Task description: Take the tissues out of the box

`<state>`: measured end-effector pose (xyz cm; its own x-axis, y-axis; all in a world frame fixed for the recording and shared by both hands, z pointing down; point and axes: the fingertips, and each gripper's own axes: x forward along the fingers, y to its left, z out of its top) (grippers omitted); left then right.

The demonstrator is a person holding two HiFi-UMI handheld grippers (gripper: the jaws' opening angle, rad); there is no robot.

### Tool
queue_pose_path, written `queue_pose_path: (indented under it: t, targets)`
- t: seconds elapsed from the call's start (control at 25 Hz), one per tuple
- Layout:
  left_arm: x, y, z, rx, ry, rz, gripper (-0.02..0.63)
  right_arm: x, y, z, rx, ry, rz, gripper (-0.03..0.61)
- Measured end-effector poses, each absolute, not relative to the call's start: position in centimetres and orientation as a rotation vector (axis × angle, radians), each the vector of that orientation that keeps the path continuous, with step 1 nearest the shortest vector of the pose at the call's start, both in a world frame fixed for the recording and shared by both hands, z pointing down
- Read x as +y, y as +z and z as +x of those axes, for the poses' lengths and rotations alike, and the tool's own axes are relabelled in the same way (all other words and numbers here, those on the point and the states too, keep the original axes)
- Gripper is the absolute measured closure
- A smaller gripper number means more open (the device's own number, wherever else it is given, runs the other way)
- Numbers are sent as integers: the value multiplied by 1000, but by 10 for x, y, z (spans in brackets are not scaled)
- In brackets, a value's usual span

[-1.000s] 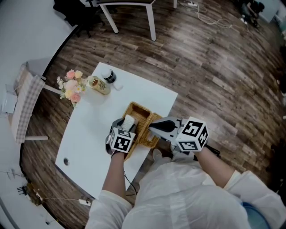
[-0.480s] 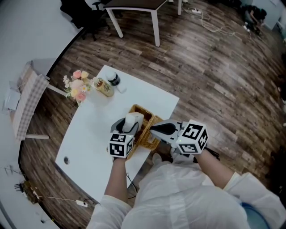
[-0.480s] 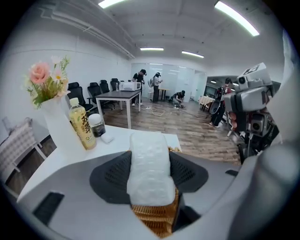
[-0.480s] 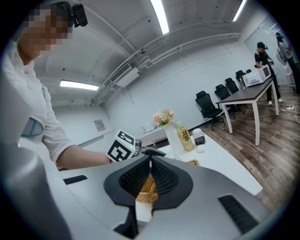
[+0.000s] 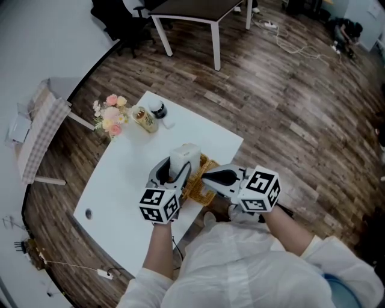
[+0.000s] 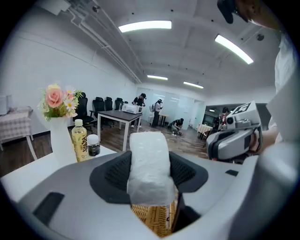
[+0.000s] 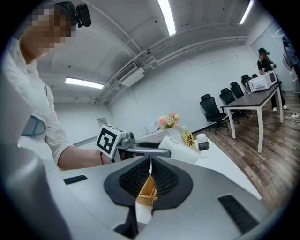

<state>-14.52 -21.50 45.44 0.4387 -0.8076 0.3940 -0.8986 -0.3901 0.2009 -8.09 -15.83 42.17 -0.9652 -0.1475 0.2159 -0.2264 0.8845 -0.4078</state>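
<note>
flowers (image 5: pixel 110 116) beside yellow bottle (image 5: pixel 144 119) | jar (image 5: pixel 158 109) just beside bottle | all on white table (image 5: pixel 120 180) | dark table (image 5: pixel 198 9) beyond

Tissue pack (image 6: pixel 149 164): white, plastic-wrapped, oblong. It is clamped across its width in the left gripper's (image 5: pixel 178 168) jaws and raised above the box.

Box (image 5: pixel 198 185): tan woven wicker, open-topped, on the surface (image 5: pixel 126 180). The right gripper's (image 7: pixel 149 180) jaws pinch its rim.

Tissue pack (image 5: pixel 182 159) above basket (image 5: pixel 196 188) on table (image 5: pixel 120 180) (bottle (image 5: pixel 143 119) behind).
</note>
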Motion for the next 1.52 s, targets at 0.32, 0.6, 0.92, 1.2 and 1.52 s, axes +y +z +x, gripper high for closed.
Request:
queue_pose_path:
  t: [0.32,0.6,0.92,1.2,1.52]
  targets:
    - [-204,399,-145,-1494,75,2381,374,-160,397,-81,-2927,611,269,543]
    - [-196,375,-134,-1483,-24,2414,374,-163,385,-77,-2967,626,266,543]
    - [-190,359,-128,-1466,-150,2452,374,-160,376,-75,-3024,556,251,544]
    - [-187,355,-131,-1455,-206,2461,374,-161,378,-76,-3030,574,265,545]
    - [-187,357,-130,-1438,-192,2467,374,-161,385,-78,-3013,606,264,546]
